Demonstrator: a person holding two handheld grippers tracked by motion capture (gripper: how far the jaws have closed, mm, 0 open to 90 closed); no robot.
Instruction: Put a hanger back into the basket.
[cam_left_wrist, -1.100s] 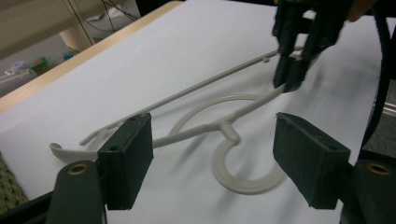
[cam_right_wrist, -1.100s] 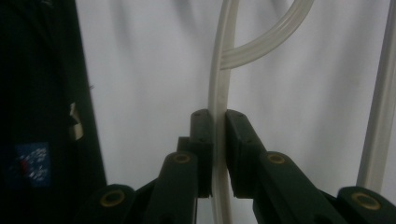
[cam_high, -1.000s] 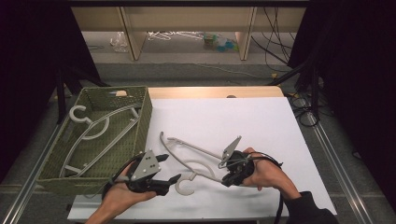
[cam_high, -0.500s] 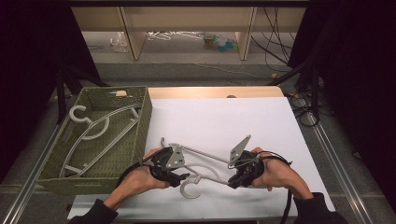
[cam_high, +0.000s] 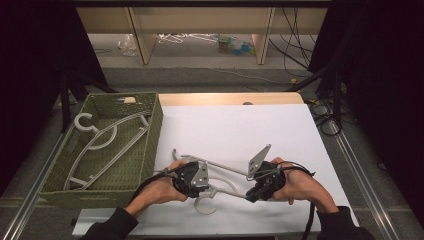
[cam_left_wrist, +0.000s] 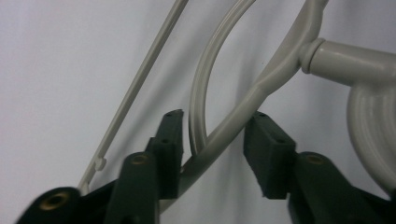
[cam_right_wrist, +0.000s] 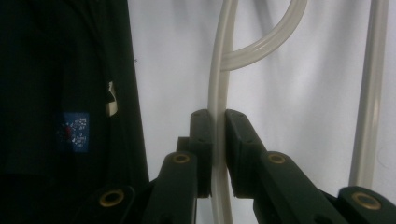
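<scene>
Hanger (cam_high: 220, 180) — grey plastic, flat on white bench (cam_high: 240, 130), just right of green basket (cam_high: 150, 150) | left gripper (cam_left_wrist: 215, 135): fingers have just been closing around hanger arm, one pad touching, other not yet | right gripper (cam_right_wrist: 217, 121): fingers clenched on thin hanger rod

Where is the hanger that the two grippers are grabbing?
In the high view the hanger lies on the white table's near edge, between both grippers, right of the green basket.

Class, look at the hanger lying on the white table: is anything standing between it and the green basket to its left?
Nothing visible on the table lies between the hanger and the basket. The basket's near wall stands in the path, and another hanger already lies inside.
</scene>
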